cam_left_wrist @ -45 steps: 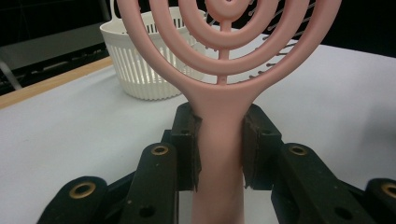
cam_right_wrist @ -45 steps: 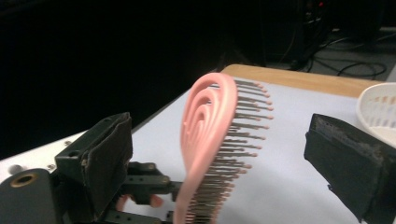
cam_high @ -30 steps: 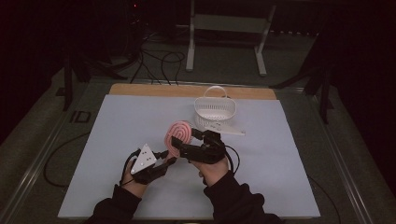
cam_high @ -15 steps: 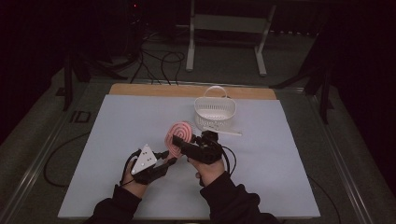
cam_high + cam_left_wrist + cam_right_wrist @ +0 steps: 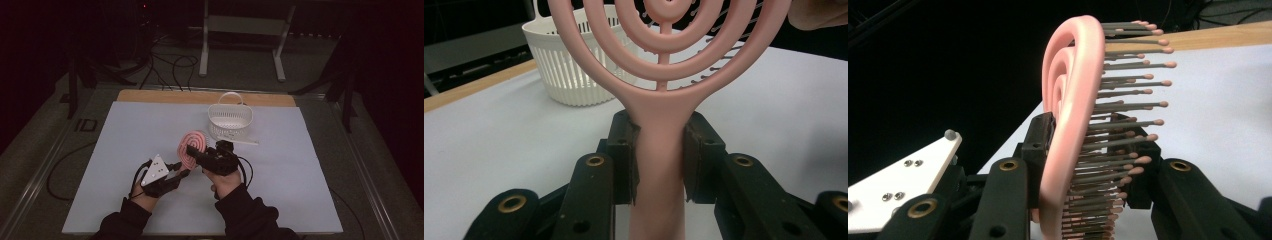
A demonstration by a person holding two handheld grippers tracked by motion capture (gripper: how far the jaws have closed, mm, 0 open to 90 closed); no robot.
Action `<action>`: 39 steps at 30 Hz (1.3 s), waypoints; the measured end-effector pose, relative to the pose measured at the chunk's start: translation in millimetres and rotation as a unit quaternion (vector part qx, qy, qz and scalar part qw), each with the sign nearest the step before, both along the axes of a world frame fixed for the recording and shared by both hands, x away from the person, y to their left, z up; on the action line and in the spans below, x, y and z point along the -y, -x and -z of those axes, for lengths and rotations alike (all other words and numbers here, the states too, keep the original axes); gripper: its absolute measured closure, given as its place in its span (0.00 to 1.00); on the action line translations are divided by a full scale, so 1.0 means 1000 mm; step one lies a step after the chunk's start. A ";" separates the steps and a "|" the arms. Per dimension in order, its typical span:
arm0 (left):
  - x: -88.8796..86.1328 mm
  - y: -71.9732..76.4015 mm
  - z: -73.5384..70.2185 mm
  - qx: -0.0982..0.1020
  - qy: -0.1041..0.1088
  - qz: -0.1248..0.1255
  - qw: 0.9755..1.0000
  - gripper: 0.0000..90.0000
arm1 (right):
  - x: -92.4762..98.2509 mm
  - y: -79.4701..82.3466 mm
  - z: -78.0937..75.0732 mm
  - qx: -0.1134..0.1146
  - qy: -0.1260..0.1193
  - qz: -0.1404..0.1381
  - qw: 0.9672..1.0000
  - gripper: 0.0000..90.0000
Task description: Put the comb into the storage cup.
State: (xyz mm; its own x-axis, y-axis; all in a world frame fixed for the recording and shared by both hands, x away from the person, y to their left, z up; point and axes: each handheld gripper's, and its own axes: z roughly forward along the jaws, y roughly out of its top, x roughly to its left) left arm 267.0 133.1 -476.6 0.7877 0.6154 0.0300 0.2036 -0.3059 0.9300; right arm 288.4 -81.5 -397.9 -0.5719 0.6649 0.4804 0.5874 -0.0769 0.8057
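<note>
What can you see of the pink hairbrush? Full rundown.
The pink hairbrush looks like matte plastic: a round head of open concentric rings on a central spine, grey bristles with pink tips, and a flat handle. It is held upright above the table, near a white basket. The left tongs clamp its handle; the right tongs, which have just been closing, grip the head across its rings and bristles.

A dim lab: papered table (image 5: 125,150), floor cables (image 5: 170,65), metal stand (image 5: 240,30)

white basket (image 5: 230,120) upright, far side of grey mat (image 5: 125,130). thin white stick (image 5: 246,142) just beside its base. wood strip (image 5: 150,96) along mat's far edge. cables (image 5: 170,67) on floor beyond.
</note>
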 end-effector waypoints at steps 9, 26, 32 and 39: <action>0.002 -0.003 0.000 -0.027 0.010 0.004 1.000 0.76 | -0.002 0.000 -0.001 0.021 0.014 -0.012 1.000 0.71; -0.002 -0.007 -0.002 -0.066 0.033 -0.018 0.997 0.31 | 0.006 -0.004 -0.017 0.063 0.034 -0.020 0.997 0.71; -0.003 -0.009 -0.004 -0.077 0.026 -0.018 0.997 0.17 | 0.009 -0.005 -0.023 0.072 0.037 -0.021 0.996 0.71; -0.003 -0.010 -0.005 -0.087 0.018 -0.014 0.996 0.06 | 0.014 -0.008 -0.030 0.083 0.045 -0.031 0.995 0.72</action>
